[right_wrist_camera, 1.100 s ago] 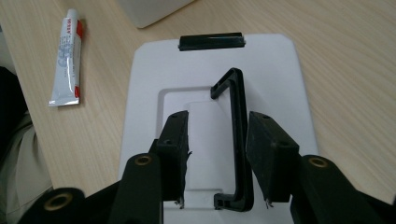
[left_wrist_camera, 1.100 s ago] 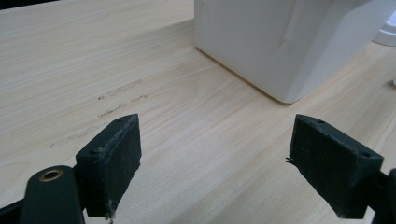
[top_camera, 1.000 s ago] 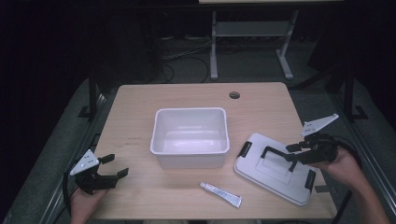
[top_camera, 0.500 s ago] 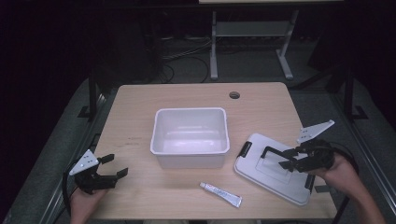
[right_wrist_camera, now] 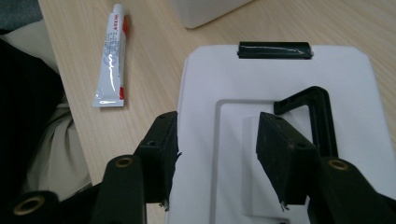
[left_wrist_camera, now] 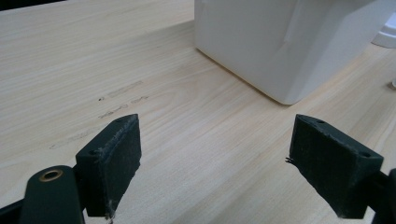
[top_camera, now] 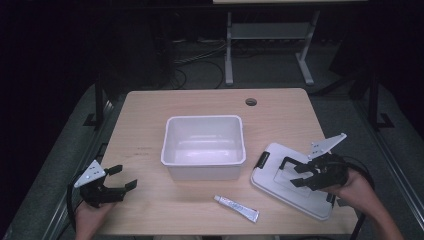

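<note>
In the high view, the white lid (top_camera: 292, 184) is seen at four o'clock from the bin (top_camera: 203, 146), under the right gripper (top_camera: 292, 172), which has been drawn back towards the person since earlier, its jaws just opening with nothing clamped. The left gripper (top_camera: 121, 177), at eight o'clock, is held apart, unmoved.

In the left gripper view, bare table (left_wrist_camera: 187, 116) is seen between spread jaws.

In the right gripper view, the lid's black handle (right_wrist_camera: 312, 112) lies beyond the parted jaws; red print on the tube (right_wrist_camera: 112, 58), at eleven o'clock, cannot be read.
</note>
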A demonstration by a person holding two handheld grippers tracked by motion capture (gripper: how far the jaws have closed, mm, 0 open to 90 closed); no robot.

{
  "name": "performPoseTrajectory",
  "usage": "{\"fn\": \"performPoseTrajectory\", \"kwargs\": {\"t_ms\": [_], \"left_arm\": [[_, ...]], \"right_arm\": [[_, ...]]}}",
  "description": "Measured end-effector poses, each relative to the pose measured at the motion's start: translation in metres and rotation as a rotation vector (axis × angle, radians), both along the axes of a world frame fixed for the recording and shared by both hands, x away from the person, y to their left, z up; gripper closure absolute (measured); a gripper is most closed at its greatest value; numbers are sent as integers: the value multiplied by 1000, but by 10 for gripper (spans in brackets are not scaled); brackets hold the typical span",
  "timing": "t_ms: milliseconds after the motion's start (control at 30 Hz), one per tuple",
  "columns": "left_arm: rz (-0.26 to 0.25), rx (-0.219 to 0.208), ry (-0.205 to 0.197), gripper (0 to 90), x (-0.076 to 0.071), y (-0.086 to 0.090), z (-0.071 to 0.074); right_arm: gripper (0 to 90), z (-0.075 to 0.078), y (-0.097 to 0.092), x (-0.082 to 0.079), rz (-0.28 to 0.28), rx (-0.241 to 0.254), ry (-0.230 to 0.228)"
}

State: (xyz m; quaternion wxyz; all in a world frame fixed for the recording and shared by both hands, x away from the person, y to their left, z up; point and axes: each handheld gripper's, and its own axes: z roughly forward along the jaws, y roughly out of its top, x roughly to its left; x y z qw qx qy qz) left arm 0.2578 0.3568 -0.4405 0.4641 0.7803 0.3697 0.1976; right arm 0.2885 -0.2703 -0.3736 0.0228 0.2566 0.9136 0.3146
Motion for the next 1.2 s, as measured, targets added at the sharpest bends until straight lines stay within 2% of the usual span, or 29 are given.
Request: {"fn": "performPoseTrajectory", "kwargs": {"t_ms": [433,1200], "left_arm": [[0,-2,0,160,0,0,0],[0,-5,-2,160,0,0,1]], "right_arm": [[454,0,15,-3,31,4,3],[415,-10,46,-5,107,-5,10]]}}
